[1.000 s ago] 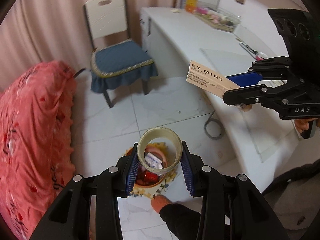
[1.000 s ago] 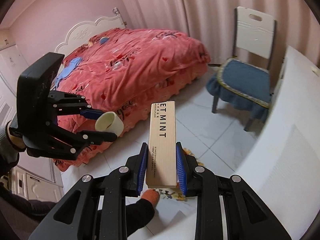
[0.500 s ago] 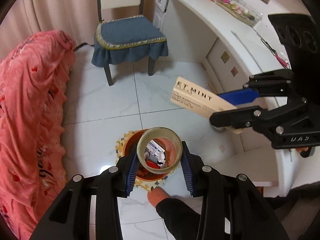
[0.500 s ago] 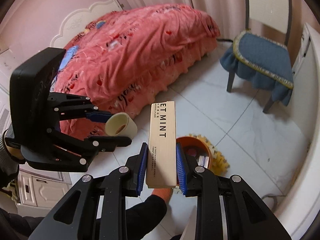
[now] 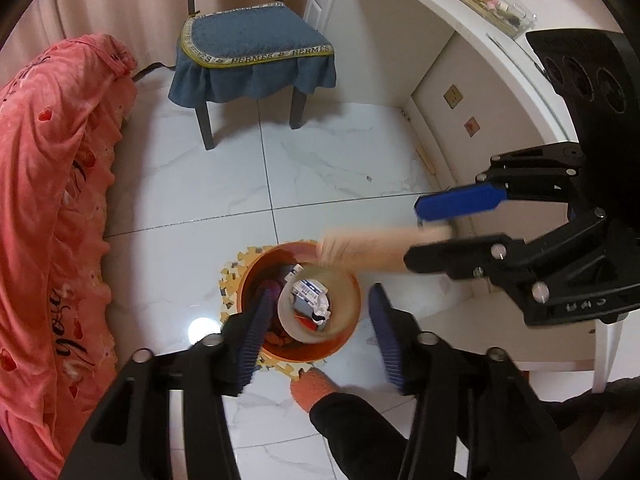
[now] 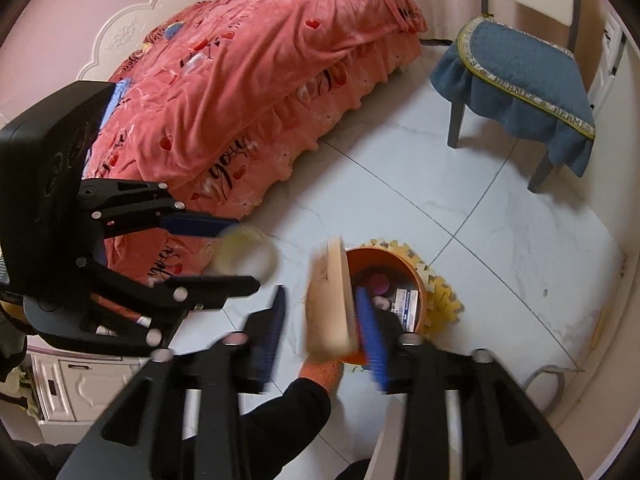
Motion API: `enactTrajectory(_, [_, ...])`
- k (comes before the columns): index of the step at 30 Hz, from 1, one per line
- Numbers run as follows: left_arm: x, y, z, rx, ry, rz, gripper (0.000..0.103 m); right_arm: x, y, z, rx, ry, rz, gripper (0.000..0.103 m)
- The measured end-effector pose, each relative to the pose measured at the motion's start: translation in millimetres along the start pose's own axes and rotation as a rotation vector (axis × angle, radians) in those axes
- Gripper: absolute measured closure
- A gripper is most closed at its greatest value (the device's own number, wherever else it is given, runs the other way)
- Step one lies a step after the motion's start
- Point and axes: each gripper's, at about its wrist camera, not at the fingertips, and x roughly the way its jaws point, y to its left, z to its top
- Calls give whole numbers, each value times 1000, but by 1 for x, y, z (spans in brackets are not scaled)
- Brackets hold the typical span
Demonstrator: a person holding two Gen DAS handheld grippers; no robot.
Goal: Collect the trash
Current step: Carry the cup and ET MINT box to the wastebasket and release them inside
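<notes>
The left gripper [image 5: 316,328] points steeply down over an orange bin [image 5: 352,292] that stands on a yellow jigsaw-edged mat [image 5: 230,280] on the white tiled floor [image 5: 340,168]. Its jaws are opening, and a pale tape roll [image 5: 296,330] sits blurred between them, close to the pad at 9 o'clock and clear of the pad at 3 o'clock, right above the bin's mouth. Inside the bin lie a small printed carton [image 5: 309,291] and some red and dark scraps.

The right gripper [image 6: 320,328] also points down, its jaws opening. A long beige box [image 6: 328,304], smeared by motion, is between them beside the pad at 3 o'clock, with a gap to the pad at 9 o'clock; its lower end is at the bin's rim.

At 6 o'clock of the bin, an orange sock [image 5: 314,388] on a dark trouser leg rests on the tiles. A chair with a blue cushion [image 5: 248,52] stands at 12 o'clock, a bed under a pink cover [image 5: 44,184] at 9 o'clock, and a white surface [image 5: 460,24] at 2 o'clock.
</notes>
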Motion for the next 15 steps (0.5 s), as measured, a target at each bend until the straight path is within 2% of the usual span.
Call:
enactTrajectory(6, [7, 3, -2, -14, 27, 1, 49, 8, -4, -1, 19, 11, -2, 52])
enactTrajectory(15, [-5, -7, 3, 1, 10, 16, 49, -16, -2, -1, 17, -25, 1, 52])
